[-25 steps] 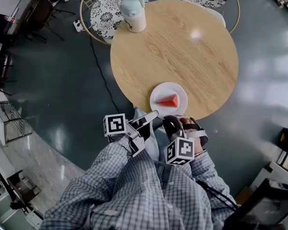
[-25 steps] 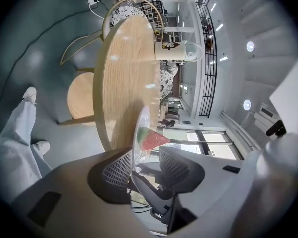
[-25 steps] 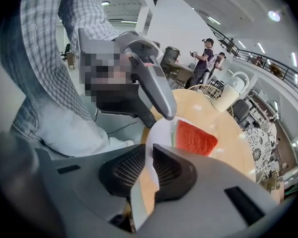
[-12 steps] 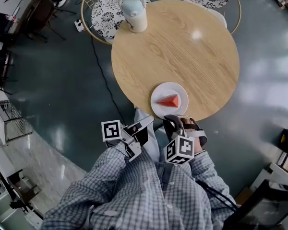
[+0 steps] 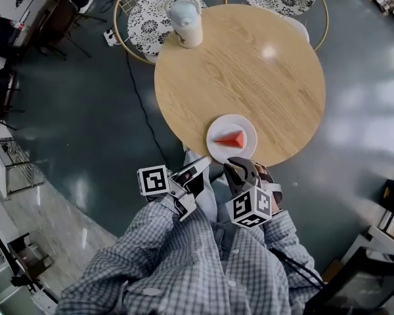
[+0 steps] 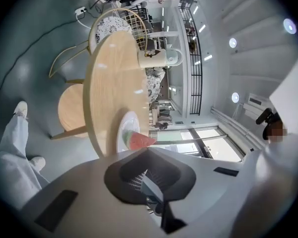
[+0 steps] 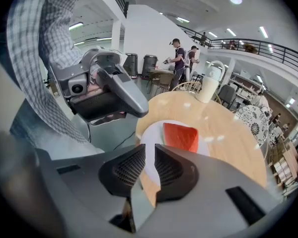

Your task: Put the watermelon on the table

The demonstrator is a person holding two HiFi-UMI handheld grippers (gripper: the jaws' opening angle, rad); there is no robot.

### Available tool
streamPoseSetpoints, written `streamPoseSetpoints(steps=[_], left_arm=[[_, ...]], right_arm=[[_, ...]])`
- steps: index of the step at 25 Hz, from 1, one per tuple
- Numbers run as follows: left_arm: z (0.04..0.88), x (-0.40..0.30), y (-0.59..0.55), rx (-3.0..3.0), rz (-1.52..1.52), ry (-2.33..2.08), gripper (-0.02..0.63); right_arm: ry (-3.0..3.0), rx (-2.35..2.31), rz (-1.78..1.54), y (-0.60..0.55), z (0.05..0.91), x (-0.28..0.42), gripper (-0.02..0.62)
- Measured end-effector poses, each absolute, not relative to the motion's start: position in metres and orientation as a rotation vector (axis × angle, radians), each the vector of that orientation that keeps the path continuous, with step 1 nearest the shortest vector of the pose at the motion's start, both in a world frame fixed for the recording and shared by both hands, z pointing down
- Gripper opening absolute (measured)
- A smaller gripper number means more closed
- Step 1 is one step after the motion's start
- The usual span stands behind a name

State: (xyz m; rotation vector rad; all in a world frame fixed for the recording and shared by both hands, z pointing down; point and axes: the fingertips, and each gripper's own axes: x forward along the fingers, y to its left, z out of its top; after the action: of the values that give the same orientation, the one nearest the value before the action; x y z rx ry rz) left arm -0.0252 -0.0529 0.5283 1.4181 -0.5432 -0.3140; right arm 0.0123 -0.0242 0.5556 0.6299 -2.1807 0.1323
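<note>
Left gripper (image 5: 200, 168): fingers have just been closing and now sit pressed together, with nothing between them. It is held in front of my shirt, off the near edge of the table (image 5: 249, 71), pointing roughly towards it.

Right gripper (image 5: 241, 170): fingers narrow, with a thin gap between the pads and nothing in the gap. It tilts down towards the table's near edge, just beside the left gripper. Through the gap I see part of the plate (image 5: 218, 151).

Watermelon (image 5: 230, 138): one red wedge lying on the white plate. The plate rests on the round wooden table near the edge closest to me. Neither gripper touches the wedge or the plate; both hang short of the table rim.

Other items: a pale jug (image 5: 186, 21) with a handle stands upright at the far side of the table, well apart from the plate. A chair (image 5: 144, 18) with a black-and-white patterned seat is tucked in behind the jug.

Floor is dark and glossy.
</note>
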Motion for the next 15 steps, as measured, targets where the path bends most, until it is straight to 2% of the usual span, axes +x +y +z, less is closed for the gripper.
streamPoseSetpoints(steps=[5, 7, 15], left_arm=[[0.514, -0.02, -0.056, 1.553, -0.21, -0.565, 0.008], [0.505, -0.016, -0.059, 1.662, -0.153, -0.571, 0.008], [0.462, 0.01, -0.061, 1.987, -0.031, -0.585, 0.008]], right_arm=[[-2.28, 0.778, 0.198, -0.037, 0.524, 0.017, 0.044], [-2.31, 0.834, 0.24, -0.041, 0.514, 0.021, 0.02], [-2.426, 1.131, 0.516, -0.058, 0.462, 0.05, 0.014]])
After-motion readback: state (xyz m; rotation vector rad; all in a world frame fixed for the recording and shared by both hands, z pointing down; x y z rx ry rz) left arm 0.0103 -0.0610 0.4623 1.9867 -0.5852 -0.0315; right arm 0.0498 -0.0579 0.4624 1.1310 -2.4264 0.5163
